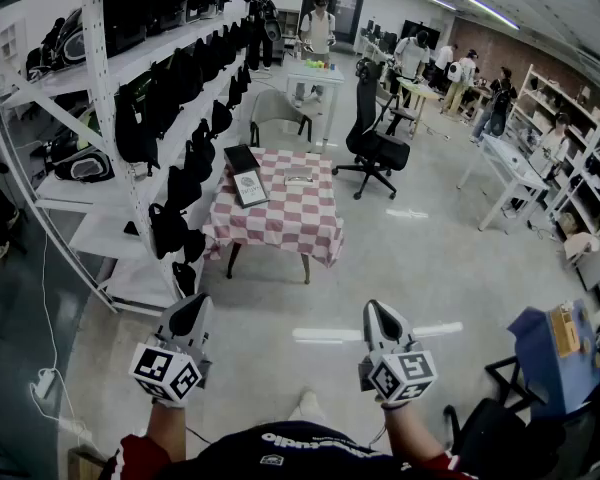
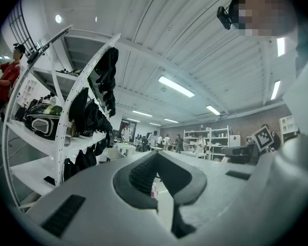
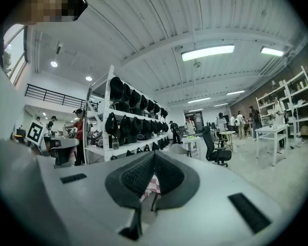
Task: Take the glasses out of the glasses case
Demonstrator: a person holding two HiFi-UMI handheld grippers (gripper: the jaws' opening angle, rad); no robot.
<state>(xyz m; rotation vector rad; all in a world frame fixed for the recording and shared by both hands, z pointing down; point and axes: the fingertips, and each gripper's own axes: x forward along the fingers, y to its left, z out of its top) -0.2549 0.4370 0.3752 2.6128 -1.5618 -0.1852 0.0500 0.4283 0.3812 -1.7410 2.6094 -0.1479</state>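
Note:
A table with a red-and-white checkered cloth (image 1: 280, 223) stands a few steps ahead of me. On it lie a dark flat case (image 1: 242, 158), a white-faced flat item (image 1: 250, 188) and a small grey object (image 1: 298, 177); I cannot tell which is the glasses case. No glasses show. My left gripper (image 1: 194, 310) and right gripper (image 1: 377, 311) are held level at waist height, far short of the table, both shut with nothing in them. The left gripper (image 2: 155, 157) has its tips touching. Between the right gripper's (image 3: 154, 155) meeting tips a bit of the checkered cloth (image 3: 153, 185) shows.
White shelving (image 1: 105, 118) full of black bags and helmets runs along the left, close to the table. A black office chair (image 1: 375, 143) stands behind the table at the right. A blue box (image 1: 555, 353) sits near my right side. Several people stand at the far end.

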